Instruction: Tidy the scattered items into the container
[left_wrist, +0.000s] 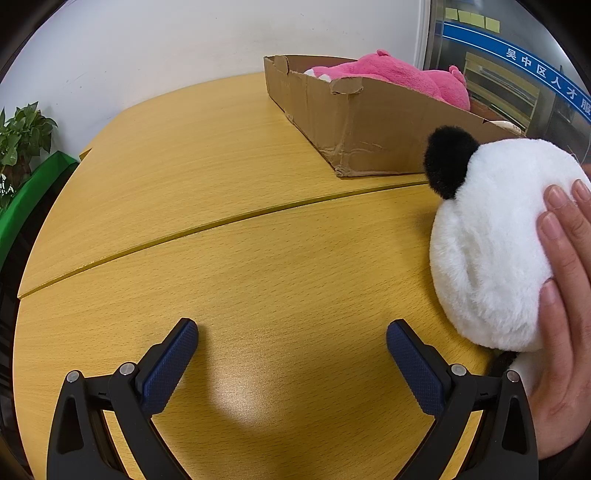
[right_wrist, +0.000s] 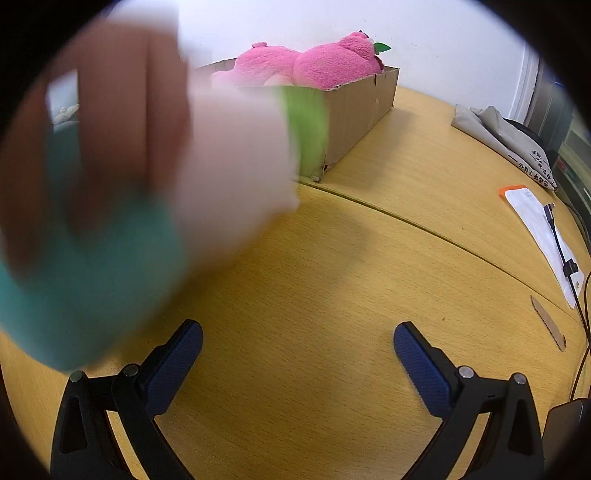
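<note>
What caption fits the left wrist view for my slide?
Open left claw over the wooden table; a bare hand holds a panda plush near the cardboard box.

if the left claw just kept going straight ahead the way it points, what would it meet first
Probably nothing soon: the left claw is open over bare table. The panda plush lies off to its right, and the cardboard box is farther ahead and right, though depth is unclear.

A curved, yellow wood-grain counter (left_wrist: 229, 258) has a dark seam across its top. Beyond its left edge stands a leafy green potted plant (left_wrist: 22, 133). On the counter's right side lie a folded grey cloth bag (right_wrist: 506, 136), a white pouch with an orange corner (right_wrist: 535, 229) crossed by a black cable (right_wrist: 563, 254), and a cardboard strip (right_wrist: 548, 326).
</note>
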